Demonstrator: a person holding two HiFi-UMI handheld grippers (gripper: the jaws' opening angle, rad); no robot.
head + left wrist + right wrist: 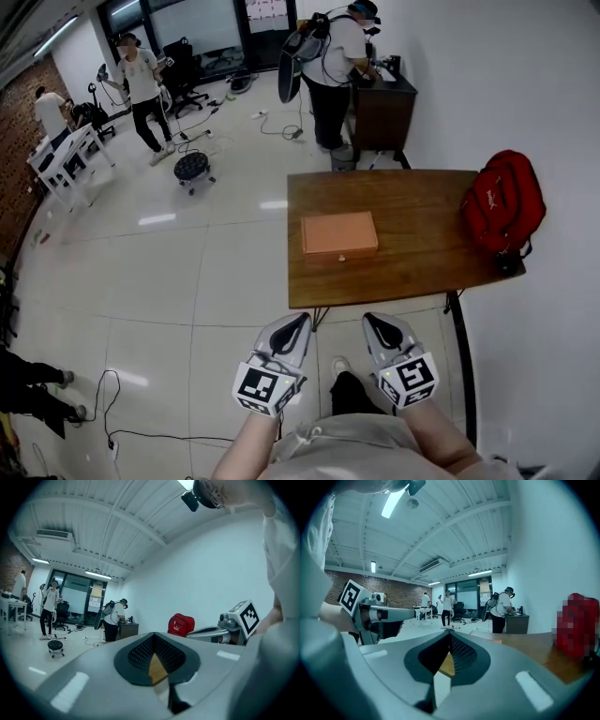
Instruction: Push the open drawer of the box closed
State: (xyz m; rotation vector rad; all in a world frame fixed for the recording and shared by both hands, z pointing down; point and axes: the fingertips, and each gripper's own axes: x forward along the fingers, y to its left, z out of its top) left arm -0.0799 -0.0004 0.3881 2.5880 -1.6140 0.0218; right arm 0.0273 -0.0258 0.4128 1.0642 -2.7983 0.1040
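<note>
A flat orange-brown box (339, 233) lies on the wooden table (412, 262), with a small knob on its side that faces the near edge. How far the drawer stands out is too small to tell. Both grippers hang in front of the table's near edge, apart from the box. My left gripper (301, 321) is shut and holds nothing, its tip over the floor at the table's near left corner. My right gripper (371, 321) is shut and empty too, just short of the table edge. In the gripper views, the left gripper (153, 637) and the right gripper (450, 634) have their jaws together at the tips.
A red backpack (503, 200) sits at the table's right end against the white wall. A dark desk (382, 111) stands beyond the table with a person (336, 56) at it. Another person (142, 89), a round stool (192, 168) and cables on the floor lie to the left.
</note>
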